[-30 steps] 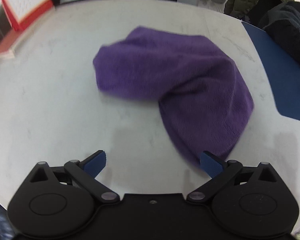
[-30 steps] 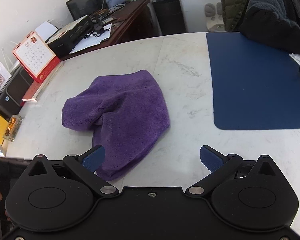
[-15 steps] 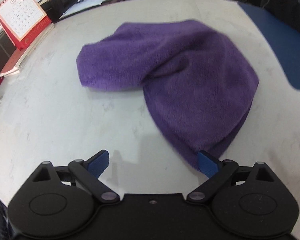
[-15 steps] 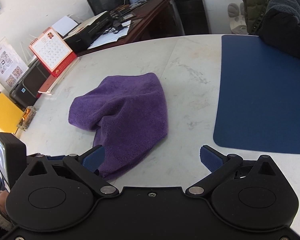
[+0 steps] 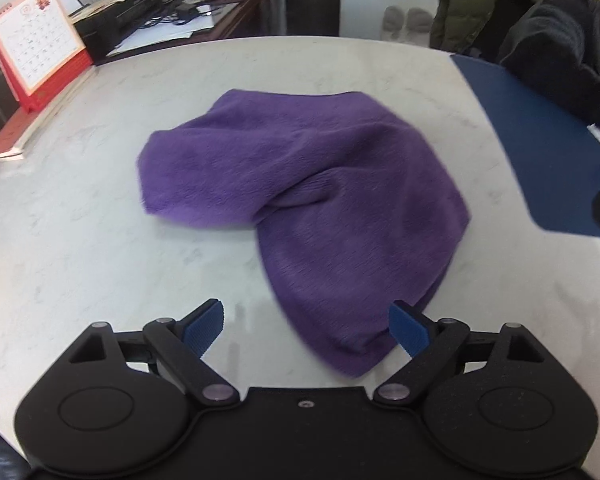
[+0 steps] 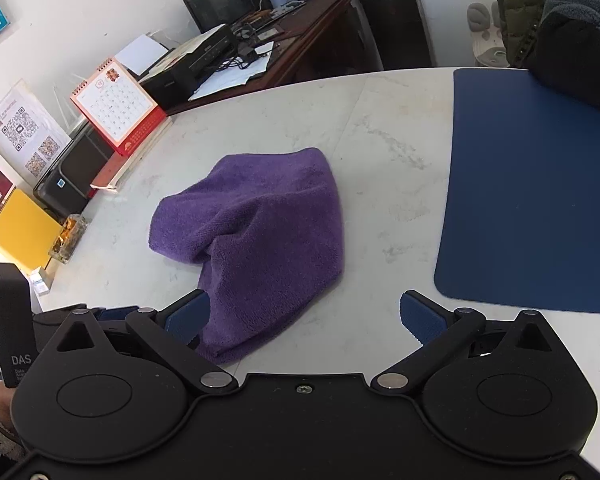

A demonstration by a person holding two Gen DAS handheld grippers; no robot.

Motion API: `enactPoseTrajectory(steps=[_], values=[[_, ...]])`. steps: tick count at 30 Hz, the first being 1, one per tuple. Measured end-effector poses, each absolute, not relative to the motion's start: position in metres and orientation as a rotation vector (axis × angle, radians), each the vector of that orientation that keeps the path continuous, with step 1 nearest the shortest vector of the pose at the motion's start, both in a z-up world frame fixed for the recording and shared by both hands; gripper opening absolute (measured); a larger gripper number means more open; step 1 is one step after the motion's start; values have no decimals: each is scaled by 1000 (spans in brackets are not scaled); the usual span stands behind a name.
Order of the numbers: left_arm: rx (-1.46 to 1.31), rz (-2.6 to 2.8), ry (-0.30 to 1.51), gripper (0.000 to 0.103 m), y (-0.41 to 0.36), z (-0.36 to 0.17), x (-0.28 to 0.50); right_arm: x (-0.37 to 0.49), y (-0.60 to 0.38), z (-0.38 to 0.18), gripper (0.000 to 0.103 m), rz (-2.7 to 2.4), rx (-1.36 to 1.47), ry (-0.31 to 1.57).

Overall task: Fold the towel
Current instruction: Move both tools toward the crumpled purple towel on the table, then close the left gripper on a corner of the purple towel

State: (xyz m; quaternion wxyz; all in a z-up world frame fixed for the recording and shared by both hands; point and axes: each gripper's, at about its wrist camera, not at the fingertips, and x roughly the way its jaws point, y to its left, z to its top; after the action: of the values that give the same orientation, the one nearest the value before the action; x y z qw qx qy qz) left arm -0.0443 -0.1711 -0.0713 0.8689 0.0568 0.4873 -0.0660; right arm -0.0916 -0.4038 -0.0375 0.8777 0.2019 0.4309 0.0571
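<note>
Jaws on my left gripper (image 5: pixel 306 330) are closing, the pads not yet pressing, and the near corner of the purple towel (image 5: pixel 320 208) lies between them against the right-hand pad. My right gripper (image 6: pixel 306 320) stands wide with nothing pinched (its left pad sits just beside the towel's near edge). I see the towel crumpled in a loose heap on the white marble table (image 5: pixel 80 240), with a blue mat (image 6: pixel 532 192) well apart to its right and a red desk calendar (image 6: pixel 116 108) at the far left edge.
</note>
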Motion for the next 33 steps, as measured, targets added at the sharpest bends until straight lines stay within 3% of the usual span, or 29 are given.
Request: enactPoseTrajectory(steps=[3, 11, 15, 19, 28, 33], values=[[82, -153, 1068, 82, -177, -85, -39, -93, -407, -42, 103, 106, 428, 911], [-82, -149, 1139, 53, -163, -93, -35, -95, -411, -50, 103, 104, 455, 926], [-128, -164, 1131, 53, -164, -88, -30, -92, -411, -52, 103, 116, 460, 924], [-171, -163, 1171, 46, -162, -97, -24, -90, -410, -54, 103, 126, 466, 929], [-201, -146, 1188, 46, -165, -98, -20, -87, -413, -56, 103, 139, 486, 930], [-180, -131, 1181, 22, -170, -97, -20, -85, -415, -55, 103, 148, 492, 923]])
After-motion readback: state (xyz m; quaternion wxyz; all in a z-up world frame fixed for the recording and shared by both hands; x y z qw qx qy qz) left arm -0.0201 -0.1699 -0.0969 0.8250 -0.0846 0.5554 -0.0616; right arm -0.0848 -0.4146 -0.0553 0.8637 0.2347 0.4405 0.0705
